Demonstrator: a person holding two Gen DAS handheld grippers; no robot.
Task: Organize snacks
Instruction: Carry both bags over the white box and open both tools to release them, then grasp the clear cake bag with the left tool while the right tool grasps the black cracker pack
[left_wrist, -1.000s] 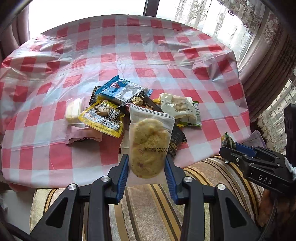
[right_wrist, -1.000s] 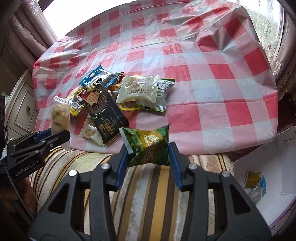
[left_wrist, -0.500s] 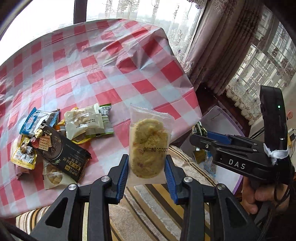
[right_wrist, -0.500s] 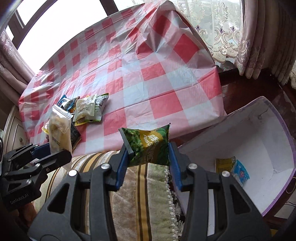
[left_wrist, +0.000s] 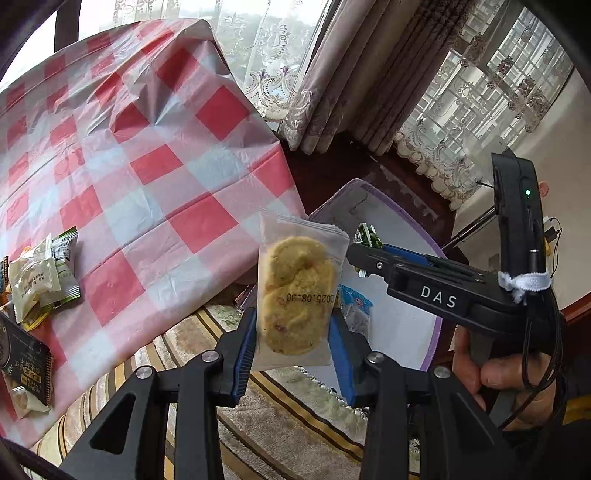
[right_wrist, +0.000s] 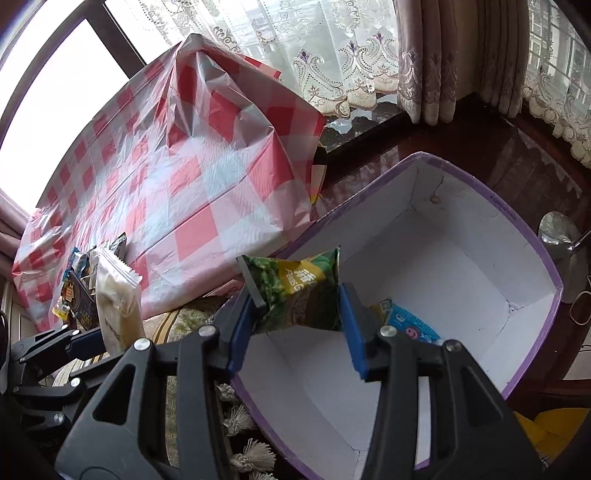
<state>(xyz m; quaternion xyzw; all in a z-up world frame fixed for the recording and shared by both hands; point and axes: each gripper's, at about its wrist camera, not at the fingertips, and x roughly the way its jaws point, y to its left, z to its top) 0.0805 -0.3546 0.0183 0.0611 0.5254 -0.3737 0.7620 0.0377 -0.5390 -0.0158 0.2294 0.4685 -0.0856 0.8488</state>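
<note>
From the left wrist, the left gripper (left_wrist: 293, 332) clamps a clear plastic packet holding a round yellow biscuit (left_wrist: 297, 295) upright between its blue-padded fingers (left_wrist: 246, 350), near the edge of the table under a red-and-white checked plastic cloth (left_wrist: 147, 166). From the right wrist, the right gripper (right_wrist: 297, 314) pinches a green foil snack bag (right_wrist: 295, 291) between its fingers (right_wrist: 352, 328), over the near corner of a white cardboard box with a purple rim (right_wrist: 535, 258) that holds a small blue packet (right_wrist: 410, 326).

Red-checked tablecloth (left_wrist: 147, 158) over table; lace curtains (right_wrist: 332, 55) at window; striped fringed rug (left_wrist: 280, 417) below; dark wooden floor (right_wrist: 517, 147).
</note>
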